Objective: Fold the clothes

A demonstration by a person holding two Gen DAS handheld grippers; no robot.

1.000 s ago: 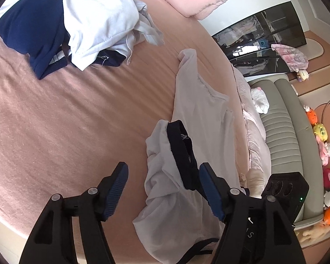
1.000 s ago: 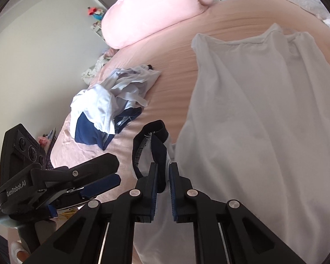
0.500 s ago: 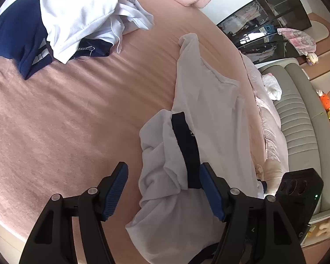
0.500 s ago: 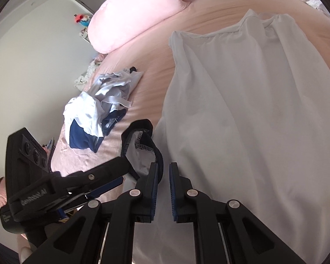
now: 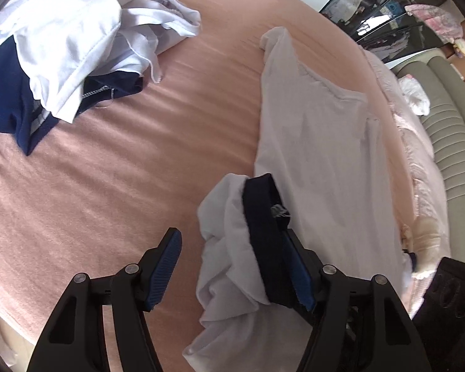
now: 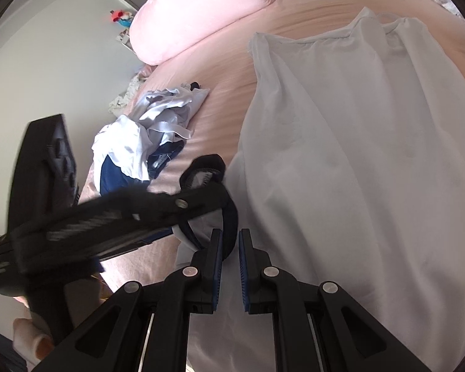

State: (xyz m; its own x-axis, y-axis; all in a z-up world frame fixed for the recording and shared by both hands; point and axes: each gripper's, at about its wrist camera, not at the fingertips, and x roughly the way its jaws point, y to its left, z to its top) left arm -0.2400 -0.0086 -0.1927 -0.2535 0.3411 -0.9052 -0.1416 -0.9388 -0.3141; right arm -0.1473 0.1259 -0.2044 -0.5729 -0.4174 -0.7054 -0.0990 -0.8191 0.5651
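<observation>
A white garment lies spread lengthways on the pink bed; it fills the right wrist view. Its near end is bunched up and carries a navy band. My left gripper is open around this bunched end, with the navy band lying against the inner face of its right finger. My right gripper is shut on the navy band, which loops up just ahead of it. One of the left gripper's fingers crosses that view, blurred, right at the band.
A heap of white and navy clothes sits at the far left of the bed, also seen as a heap. A pink pillow lies at the head. A grey-green sofa runs beyond the bed's right side.
My left gripper has moved forward and closer, so the bunched end and navy band now sit between its open fingers. My right gripper stays shut on the band.
</observation>
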